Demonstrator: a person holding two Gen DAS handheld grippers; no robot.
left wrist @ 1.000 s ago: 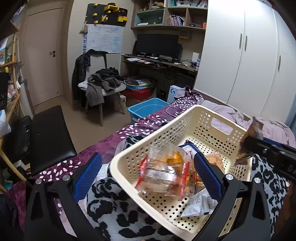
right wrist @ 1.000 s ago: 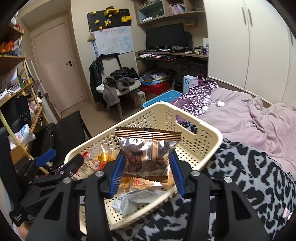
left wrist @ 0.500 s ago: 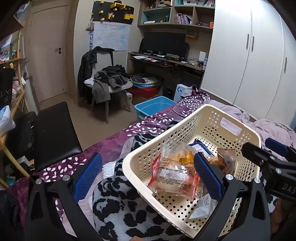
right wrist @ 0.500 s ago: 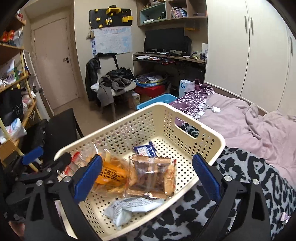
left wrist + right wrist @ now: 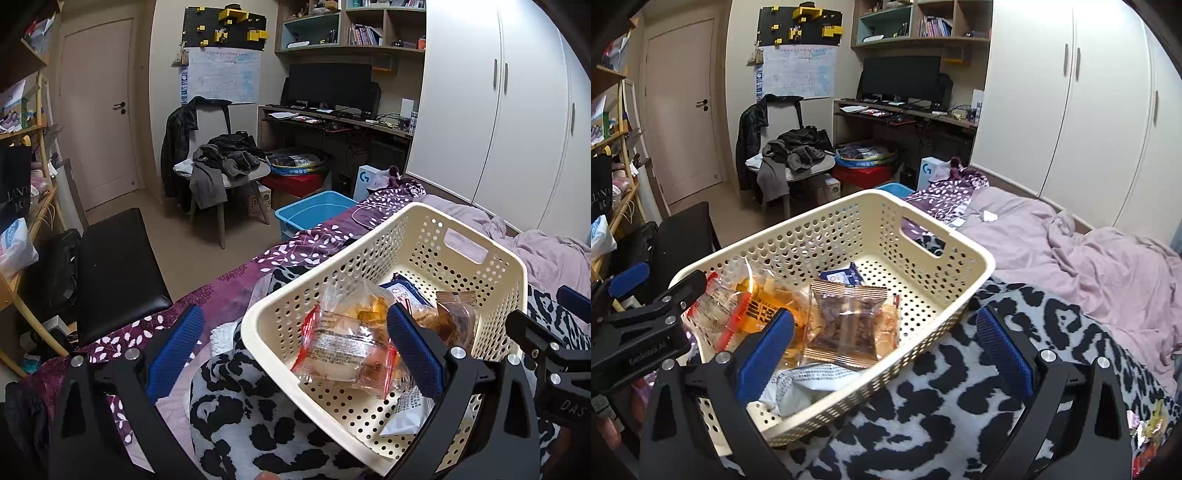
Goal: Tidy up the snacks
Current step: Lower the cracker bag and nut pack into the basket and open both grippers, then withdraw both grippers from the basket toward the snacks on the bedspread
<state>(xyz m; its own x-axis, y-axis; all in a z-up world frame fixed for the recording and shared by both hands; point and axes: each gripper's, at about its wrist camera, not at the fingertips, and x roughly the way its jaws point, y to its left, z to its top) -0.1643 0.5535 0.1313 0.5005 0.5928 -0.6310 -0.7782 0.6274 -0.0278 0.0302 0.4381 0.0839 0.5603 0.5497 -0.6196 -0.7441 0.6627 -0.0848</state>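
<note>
Both pairs of fingers stand spread wide and hold nothing: the right gripper (image 5: 879,354) hovers over the near corner of the cream basket (image 5: 960,254), the left gripper (image 5: 295,354) straddles the basket's other near corner. Inside the basket, lying loosely overlapped, are a brown biscuit packet (image 5: 846,321), a clear bun packet with red ends (image 5: 347,347), an orange-printed packet (image 5: 768,306), a small blue packet (image 5: 842,275) and a white wrapper (image 5: 809,384). The basket rests on a black-and-white spotted blanket (image 5: 1015,347) on the bed. In my judgement these packets are light, soft and slippery, with crushable contents; a crimped end seam looks the safest hold, with gentle closing. More wrapped snacks (image 5: 1148,428) lie at the lower right edge of the right view, cut off and distorted, so their number and kind cannot be made out. What lies beneath the heaped packets is hidden.
</note>
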